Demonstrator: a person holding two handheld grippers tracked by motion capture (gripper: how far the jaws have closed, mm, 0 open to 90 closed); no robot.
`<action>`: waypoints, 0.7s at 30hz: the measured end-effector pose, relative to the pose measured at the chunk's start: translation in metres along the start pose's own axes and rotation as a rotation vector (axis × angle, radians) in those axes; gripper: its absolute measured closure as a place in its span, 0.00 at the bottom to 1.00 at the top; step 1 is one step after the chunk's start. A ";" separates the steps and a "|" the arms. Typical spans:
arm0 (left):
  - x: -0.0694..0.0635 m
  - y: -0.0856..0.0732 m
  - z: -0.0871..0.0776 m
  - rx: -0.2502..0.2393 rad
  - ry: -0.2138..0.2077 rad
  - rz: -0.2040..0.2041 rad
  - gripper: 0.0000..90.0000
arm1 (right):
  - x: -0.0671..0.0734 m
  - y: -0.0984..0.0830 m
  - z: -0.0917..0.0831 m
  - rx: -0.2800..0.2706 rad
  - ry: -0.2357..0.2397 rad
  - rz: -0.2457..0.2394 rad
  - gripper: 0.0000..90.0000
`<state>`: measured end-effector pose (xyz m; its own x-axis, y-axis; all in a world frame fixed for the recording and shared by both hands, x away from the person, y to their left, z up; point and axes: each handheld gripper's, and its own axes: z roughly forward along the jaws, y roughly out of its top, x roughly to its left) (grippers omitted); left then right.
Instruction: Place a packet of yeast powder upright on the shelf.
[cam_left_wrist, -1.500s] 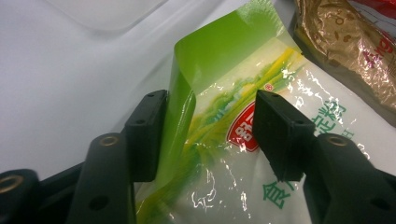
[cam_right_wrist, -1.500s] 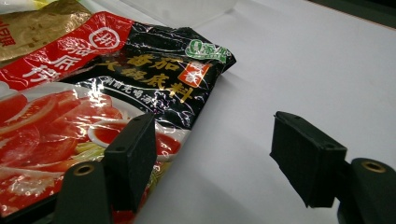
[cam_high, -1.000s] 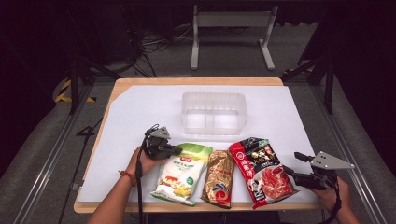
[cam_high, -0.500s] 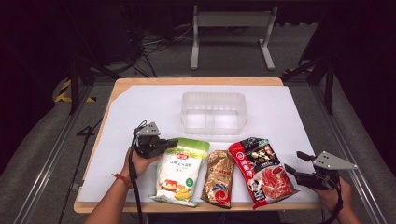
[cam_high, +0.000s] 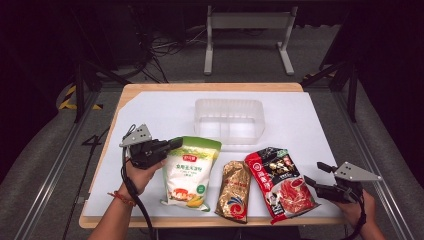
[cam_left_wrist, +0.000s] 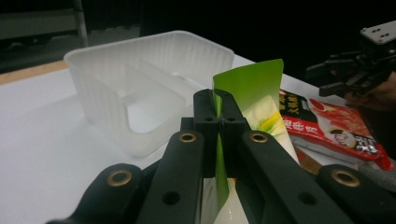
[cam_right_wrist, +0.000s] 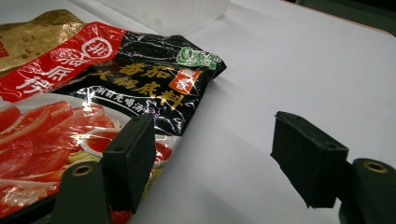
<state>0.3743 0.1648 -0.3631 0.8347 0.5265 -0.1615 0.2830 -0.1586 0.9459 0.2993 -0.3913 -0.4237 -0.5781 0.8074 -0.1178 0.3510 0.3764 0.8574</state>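
Observation:
A green-topped white pouch (cam_high: 189, 172) lies at the front left of the white table, its top left corner raised. My left gripper (cam_high: 176, 144) is shut on that corner; in the left gripper view the two jaws pinch the green edge (cam_left_wrist: 250, 84) of the pouch, with the gripper (cam_left_wrist: 217, 100) closed tight. A gold pouch (cam_high: 234, 190) and a red-and-black pouch (cam_high: 280, 181) lie to its right. My right gripper (cam_high: 315, 174) hovers open at the red pouch's right edge; its jaws stand wide apart beside the red pouch (cam_right_wrist: 70, 112), with the gripper (cam_right_wrist: 219, 149) holding nothing.
A clear plastic tub (cam_high: 229, 120) with a divider stands in the middle of the table, behind the pouches; in the left gripper view the tub (cam_left_wrist: 140, 88) is just beyond the held pouch. Bare white surface (cam_high: 150, 112) lies to the left and right of it.
My left gripper has lifted and drawn back to the left with the pouch's corner, raising and tilting that end. The right gripper has stayed where it was.

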 end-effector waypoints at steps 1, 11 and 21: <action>-0.004 0.004 -0.002 -0.015 -0.011 0.004 1.00 | 0.000 0.000 -0.001 -0.001 0.001 0.000 0.35; -0.021 0.023 -0.017 -0.079 0.013 0.022 1.00 | 0.000 0.000 0.001 -0.002 0.004 -0.002 0.35; -0.034 0.046 -0.014 -0.129 -0.023 0.033 1.00 | -0.002 -0.001 0.000 0.000 -0.009 0.000 0.36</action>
<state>0.3526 0.1509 -0.3100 0.8535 0.5034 -0.1343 0.1930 -0.0662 0.9790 0.3001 -0.3932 -0.4248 -0.5713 0.8116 -0.1222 0.3513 0.3764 0.8573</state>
